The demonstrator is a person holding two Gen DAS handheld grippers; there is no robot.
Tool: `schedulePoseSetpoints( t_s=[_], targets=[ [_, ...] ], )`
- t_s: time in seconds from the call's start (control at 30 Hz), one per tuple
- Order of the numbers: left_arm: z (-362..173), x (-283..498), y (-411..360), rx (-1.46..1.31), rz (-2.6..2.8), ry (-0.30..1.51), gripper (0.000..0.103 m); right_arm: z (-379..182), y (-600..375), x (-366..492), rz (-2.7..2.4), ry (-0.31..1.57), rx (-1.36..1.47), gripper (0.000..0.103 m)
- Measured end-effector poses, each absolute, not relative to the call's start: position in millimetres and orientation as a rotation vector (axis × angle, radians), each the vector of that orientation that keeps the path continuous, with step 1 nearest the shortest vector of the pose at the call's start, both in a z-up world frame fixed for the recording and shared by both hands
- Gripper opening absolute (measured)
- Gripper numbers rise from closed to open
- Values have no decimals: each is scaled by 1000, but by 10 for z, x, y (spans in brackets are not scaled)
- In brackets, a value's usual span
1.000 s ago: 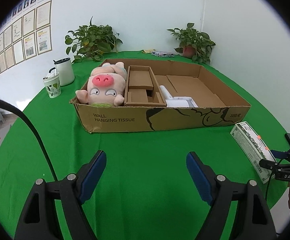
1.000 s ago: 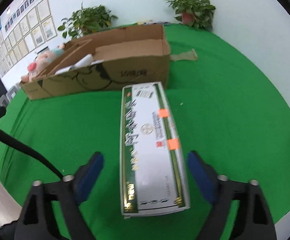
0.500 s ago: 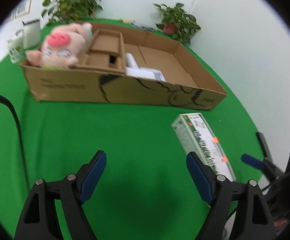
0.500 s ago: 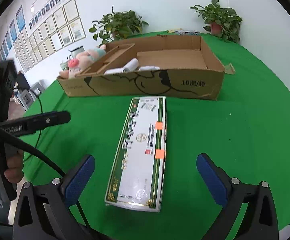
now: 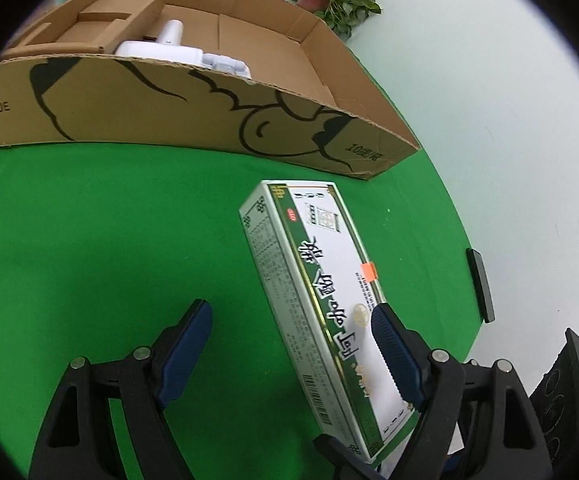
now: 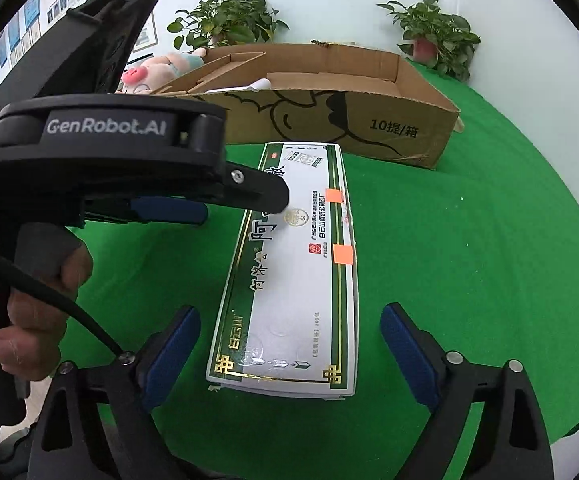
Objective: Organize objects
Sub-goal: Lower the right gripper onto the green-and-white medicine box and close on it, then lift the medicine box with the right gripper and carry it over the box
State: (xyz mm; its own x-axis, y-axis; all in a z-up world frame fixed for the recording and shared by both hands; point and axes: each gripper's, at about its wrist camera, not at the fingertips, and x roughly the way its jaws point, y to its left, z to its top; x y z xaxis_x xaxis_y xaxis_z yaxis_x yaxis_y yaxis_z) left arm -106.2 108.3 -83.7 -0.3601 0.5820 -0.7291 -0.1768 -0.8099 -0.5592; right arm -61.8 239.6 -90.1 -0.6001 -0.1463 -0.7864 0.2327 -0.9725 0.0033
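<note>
Long green-and-white printed carton lies between closing, unclenched right gripper jaws; brown cardboard box at twelve o'clock; left gripper spread, intruding at nine.

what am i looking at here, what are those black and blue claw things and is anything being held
No robot here: a person holds a hand-held gripper in each hand, and each picture comes from a camera on one of them, looking along its two blue-padded fingers. The left gripper is open. The right gripper is open too, its jaws closing. On the green table a long green-and-white box lies flat between the right one's fingers, but nothing grips it yet. Behind stands an open cardboard carton with a plush pig at one end.
</note>
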Motion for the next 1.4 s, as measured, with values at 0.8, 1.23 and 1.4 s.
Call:
schedulePoseSetpoints(
  t_s=[0.8,1.23,1.4],
  targets=[
    [-794,-716,1176,-1491,2102,-586,55,-978,2389,-821,-2429,-219,1328,64],
    [93,-330,490,-1285,2388,-598,48,-479,1561,-939,-2404,-71,1116,62],
    [580,-672,449,-1172,2449,-525,47,-91,1344,-1076,-2427,-44,982,62]
  ],
)
